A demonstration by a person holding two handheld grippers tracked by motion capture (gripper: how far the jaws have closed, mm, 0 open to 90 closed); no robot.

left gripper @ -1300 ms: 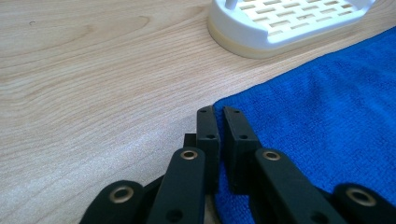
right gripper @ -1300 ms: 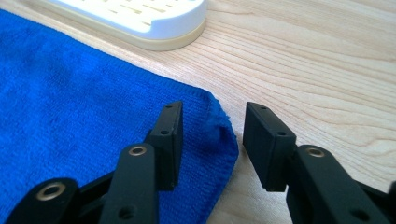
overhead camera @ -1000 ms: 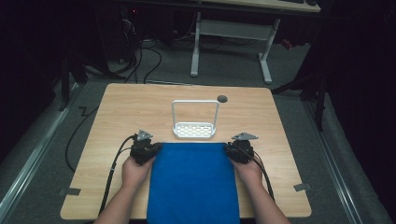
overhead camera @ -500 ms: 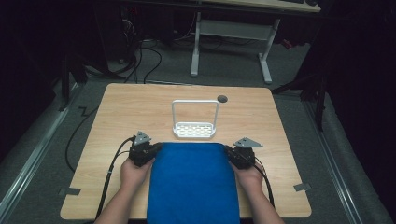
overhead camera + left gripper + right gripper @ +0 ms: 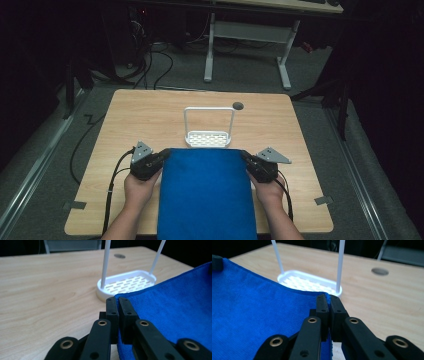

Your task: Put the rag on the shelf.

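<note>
Blue cloth (image 5: 206,195) spread flat, far edge just short of the white rack (image 5: 208,138). Left gripper (image 5: 164,155) pinches its far-left corner; right gripper (image 5: 246,158) pinches its far-right corner.

Matt blue cloth (image 5: 206,195) (fine-ribbed weave)

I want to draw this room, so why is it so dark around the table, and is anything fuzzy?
High view: the wooden table is lit and the floor around it falls into dark. Left gripper view: the blue cloth looks sharp and the far table edge goes soft. Right gripper view: the white rack is slightly blurred.
</note>
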